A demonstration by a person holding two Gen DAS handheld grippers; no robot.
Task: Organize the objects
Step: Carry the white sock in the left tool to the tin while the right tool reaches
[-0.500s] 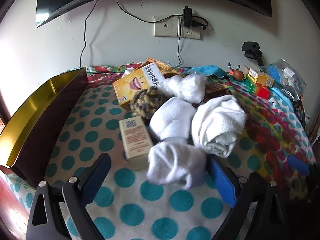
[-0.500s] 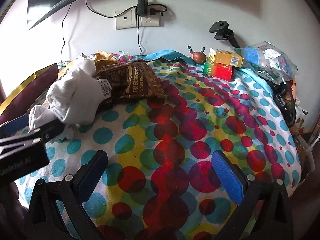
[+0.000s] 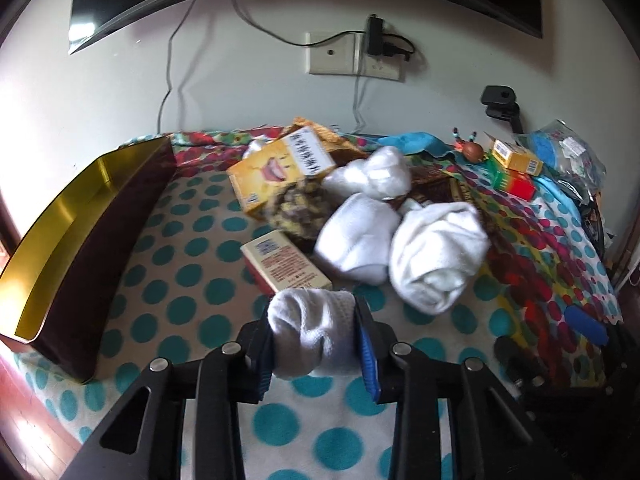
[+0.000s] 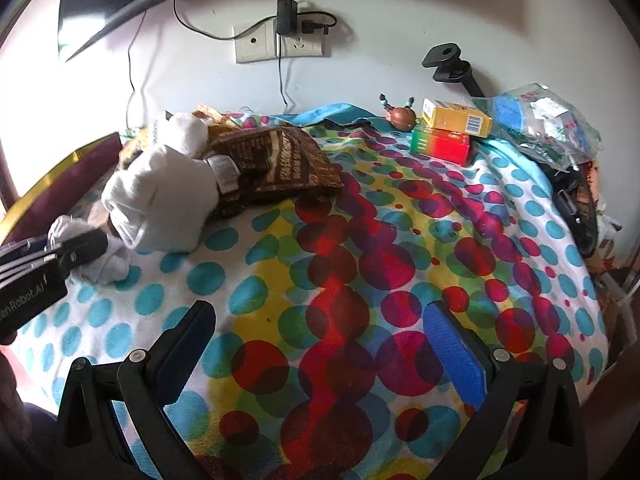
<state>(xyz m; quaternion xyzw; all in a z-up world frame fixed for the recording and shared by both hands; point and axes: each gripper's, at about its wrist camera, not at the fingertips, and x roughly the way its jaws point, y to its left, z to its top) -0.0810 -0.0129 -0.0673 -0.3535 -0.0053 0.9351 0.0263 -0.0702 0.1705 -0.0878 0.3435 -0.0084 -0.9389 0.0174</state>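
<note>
My left gripper (image 3: 314, 320) is shut on a rolled white sock (image 3: 312, 336), squeezed between the blue pads just above the dotted blanket. In the right wrist view the same gripper (image 4: 76, 248) shows at the left edge with the sock (image 4: 108, 264) in it. Behind it lie two more white sock rolls (image 3: 356, 236) (image 3: 436, 256), a third (image 3: 372, 176), a mottled brown sock ball (image 3: 296, 208), a cream box (image 3: 284, 264) and a yellow box (image 3: 276, 172). My right gripper (image 4: 318, 316) stands open over the blanket with nothing between its fingers.
A gold tray (image 3: 80, 240) with dark outer walls stands along the left edge. A brown snack bag (image 4: 272, 164) lies by the socks. At the back right are a yellow box (image 4: 456, 120) on a red-green box (image 4: 440, 144), a small crab toy (image 4: 400, 116) and a plastic bag (image 4: 540, 116).
My left gripper's jaws, open around the nearest white sock before, have come together on it. The right gripper has hardly moved.
</note>
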